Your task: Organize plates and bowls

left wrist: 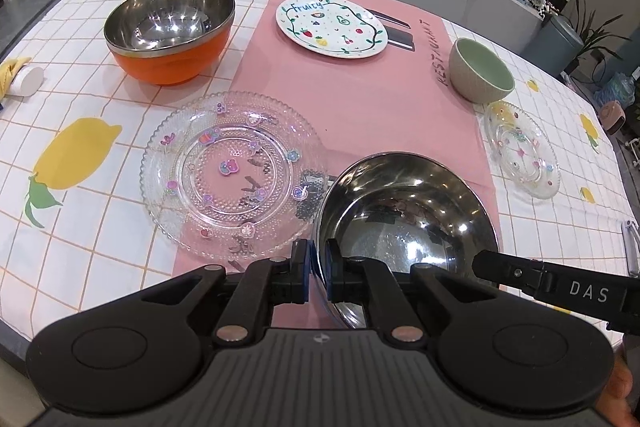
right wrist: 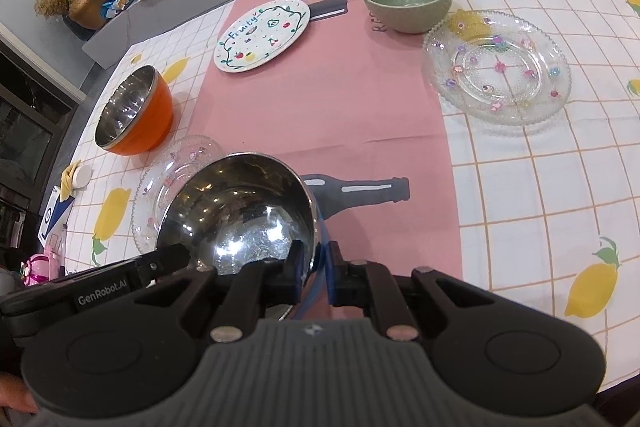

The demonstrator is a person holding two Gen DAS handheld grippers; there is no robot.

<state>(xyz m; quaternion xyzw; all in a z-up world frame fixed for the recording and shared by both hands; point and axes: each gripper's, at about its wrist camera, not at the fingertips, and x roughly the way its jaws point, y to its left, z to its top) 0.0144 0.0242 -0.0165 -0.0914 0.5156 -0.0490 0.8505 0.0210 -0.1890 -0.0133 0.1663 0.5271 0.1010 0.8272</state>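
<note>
— Steel bowl (left wrist: pixel 404 215), the one with the blue outside: where does it sit in the left wrist view?

— Lower right of centre, tilted. The left gripper (left wrist: pixel 316 267) is clenched on its near-left rim, one pad inside and one outside. The right gripper (left wrist: pixel 560 291) enters from the right edge at the bowl's other side.

— And reading that frame from the left?

— Orange bowl (left wrist: pixel 168 35) at upper left, large glass plate (left wrist: pixel 232 175) left of centre just beside the steel bowl, fruit plate (left wrist: pixel 330 27) top centre, green bowl (left wrist: pixel 480 71) and small glass plate (left wrist: pixel 520 151) at right.

— The right wrist view?

— Its gripper is clamped on the bowl's right rim, low centre, above the pink mat (right wrist: pixel 320 99).
</note>
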